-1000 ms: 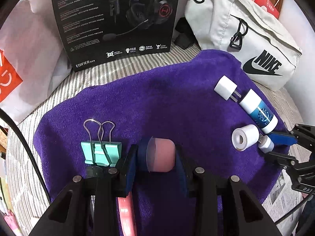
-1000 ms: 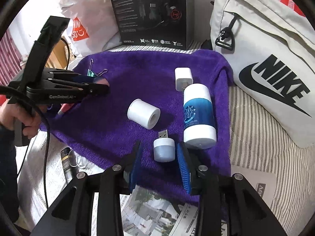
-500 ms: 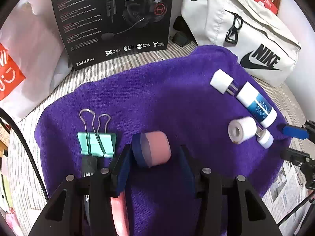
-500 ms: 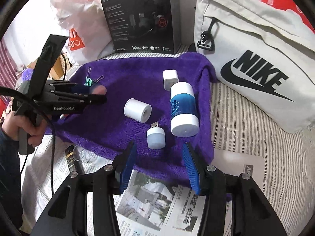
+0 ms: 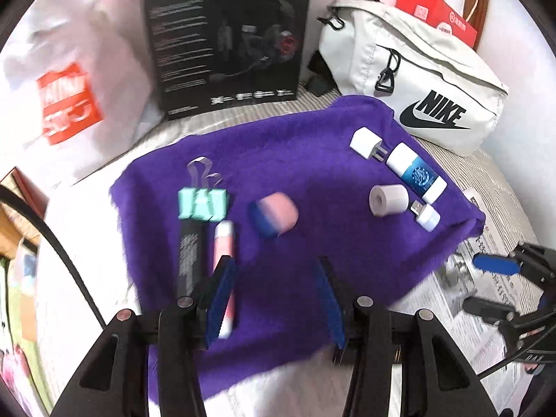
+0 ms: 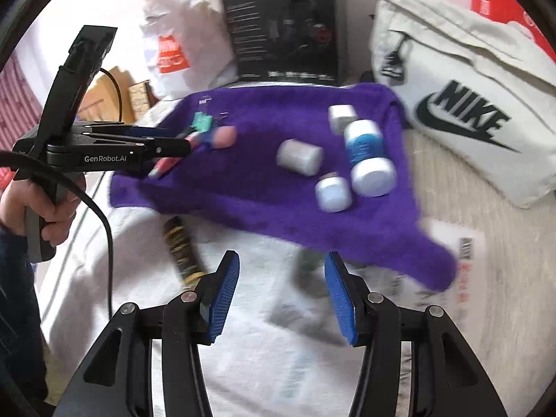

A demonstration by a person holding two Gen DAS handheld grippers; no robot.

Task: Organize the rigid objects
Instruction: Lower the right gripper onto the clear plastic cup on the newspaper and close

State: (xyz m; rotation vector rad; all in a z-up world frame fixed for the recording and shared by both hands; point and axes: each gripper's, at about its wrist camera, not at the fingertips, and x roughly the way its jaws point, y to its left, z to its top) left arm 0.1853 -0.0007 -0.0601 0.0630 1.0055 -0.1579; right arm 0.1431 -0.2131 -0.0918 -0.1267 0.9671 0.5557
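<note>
Both hand-held grippers, left and right, empty with jaws apart, right's just widening; items lined up on purple towel for sorting

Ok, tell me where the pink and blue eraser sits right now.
In the left wrist view the pink and blue eraser lies near the middle of the purple towel, just right of the teal binder clip and pink tube, ahead of the open left gripper.

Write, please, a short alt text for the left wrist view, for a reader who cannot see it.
An open left hand-held gripper hangs over a purple towel, holding nothing. On the towel lie a pink-and-blue eraser, a green binder clip and, further right, a white tape roll.
</note>
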